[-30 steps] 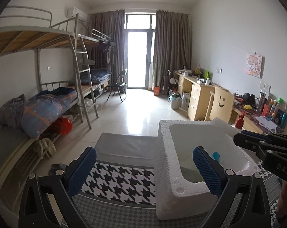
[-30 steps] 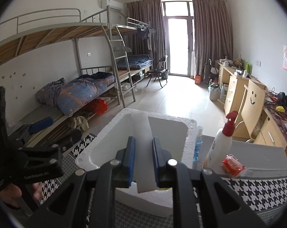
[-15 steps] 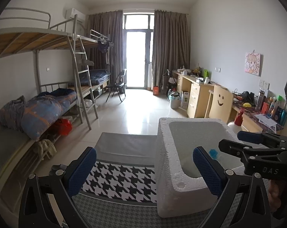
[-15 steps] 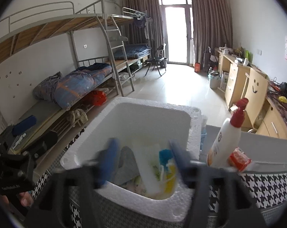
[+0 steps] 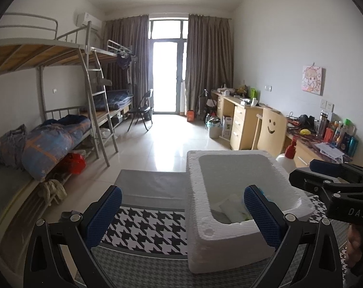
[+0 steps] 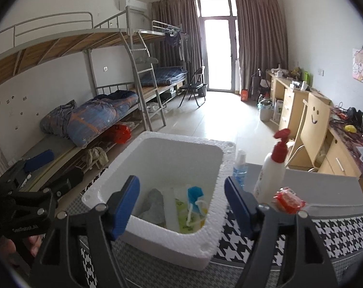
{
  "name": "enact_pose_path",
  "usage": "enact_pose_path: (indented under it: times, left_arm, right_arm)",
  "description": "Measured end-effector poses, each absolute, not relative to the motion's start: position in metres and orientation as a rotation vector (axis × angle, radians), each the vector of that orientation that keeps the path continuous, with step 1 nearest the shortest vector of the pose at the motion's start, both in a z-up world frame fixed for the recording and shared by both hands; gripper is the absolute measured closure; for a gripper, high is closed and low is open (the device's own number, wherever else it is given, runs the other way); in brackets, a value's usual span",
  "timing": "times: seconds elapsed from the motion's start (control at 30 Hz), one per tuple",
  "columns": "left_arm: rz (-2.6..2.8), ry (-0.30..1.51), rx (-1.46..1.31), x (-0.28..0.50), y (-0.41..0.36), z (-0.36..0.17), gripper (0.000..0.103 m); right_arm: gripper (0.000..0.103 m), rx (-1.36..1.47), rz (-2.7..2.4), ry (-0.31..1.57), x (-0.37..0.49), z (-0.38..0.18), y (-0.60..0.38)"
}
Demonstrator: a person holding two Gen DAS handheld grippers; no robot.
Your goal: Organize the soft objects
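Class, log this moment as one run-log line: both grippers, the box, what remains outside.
left gripper: open, empty | right gripper: open, empty, above foam box | outside box: red packet, pump bottle

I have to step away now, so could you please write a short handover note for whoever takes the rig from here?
Right tongs: open and empty, over the near rim of the foam box; they have just opened.
Left tongs: open, empty, at the box's left side.
Done: a white packet, a grey cloth and a blue-capped pouch lie inside the box.
Left: the red packet lies on the table right of the box, beside the pump bottle and a small blue bottle. The red packet looks like the next soft item.
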State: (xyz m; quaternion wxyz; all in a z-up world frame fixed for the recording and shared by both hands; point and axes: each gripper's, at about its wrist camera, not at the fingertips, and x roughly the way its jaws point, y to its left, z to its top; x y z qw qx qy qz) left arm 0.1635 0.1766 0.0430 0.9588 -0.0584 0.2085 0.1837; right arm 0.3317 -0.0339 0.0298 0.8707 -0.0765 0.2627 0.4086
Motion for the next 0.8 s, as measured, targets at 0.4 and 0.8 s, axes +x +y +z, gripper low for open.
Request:
enact_pose_path:
  times: [0.4,0.8]
  left_arm:
    - [0.324,0.385,-0.119,0.144,0.154,0.056,0.001]
    - [0.269,0.346,-0.111,0.126,0.129,0.062,0.001]
  right_arm:
    - [0.010,-0.099,0.837,0.470,0.313,0.041,-0.066]
    - [0.009,-0.035,0.810,0.432,0.299,0.041,-0.102]
